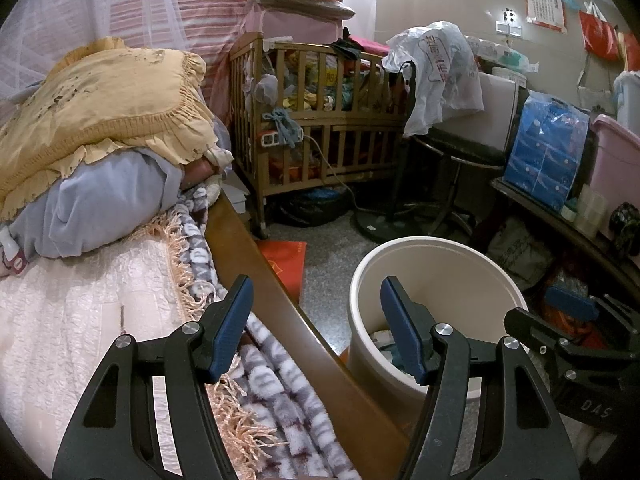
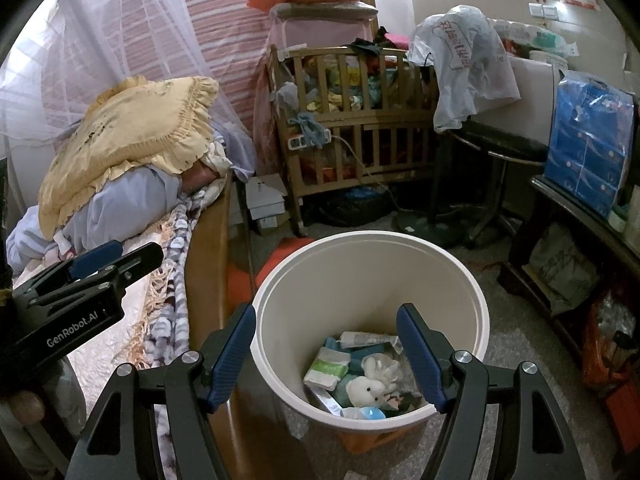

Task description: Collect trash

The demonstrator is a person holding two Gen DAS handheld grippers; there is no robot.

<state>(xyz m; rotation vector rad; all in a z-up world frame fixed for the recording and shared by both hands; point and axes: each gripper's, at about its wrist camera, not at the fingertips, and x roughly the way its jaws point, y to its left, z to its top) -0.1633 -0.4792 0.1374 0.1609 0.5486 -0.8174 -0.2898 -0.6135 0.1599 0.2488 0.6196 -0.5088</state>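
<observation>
Left wrist view: the left gripper (image 1: 316,330) hangs with its two fingers spread wide and nothing between them, over the wooden bed rail (image 1: 280,280) that runs diagonally from lower right up toward the crib (image 1: 320,120). One beige bin (image 1: 436,312) stands upright on the floor just right of the rail, mouth up, its long axis vertical; the gripper's right finger overlaps its near rim. Only a little trash (image 1: 386,344) shows at the bottom from here. The right gripper (image 1: 576,316) enters at the right edge, just beside the bin; its fingers are too cropped here to judge. A strip of bare floor (image 1: 332,276) lies between rail, bin and crib, narrowed by a red mat (image 1: 286,268) against the rail. A stool (image 1: 464,152) and a low shelf (image 1: 560,224) close the right side.

Right wrist view: the right gripper (image 2: 326,354) is held over the bin (image 2: 372,280), fingers wide apart and empty, one on each side of its near rim. The trash (image 2: 360,376) lies at the bin's bottom: a green-and-white packet, a clear tube lying across, two white crumpled wads and some blue pieces, heaped too closely for a full count. The bin stands next to the rail (image 2: 208,264), whether touching I cannot tell. The left gripper (image 2: 116,256) reaches in from the left over the bed (image 2: 116,344); its spread cannot be judged in this view. Open floor (image 2: 516,344) lies to the bin's right, bounded by the shelf (image 2: 580,216).
</observation>
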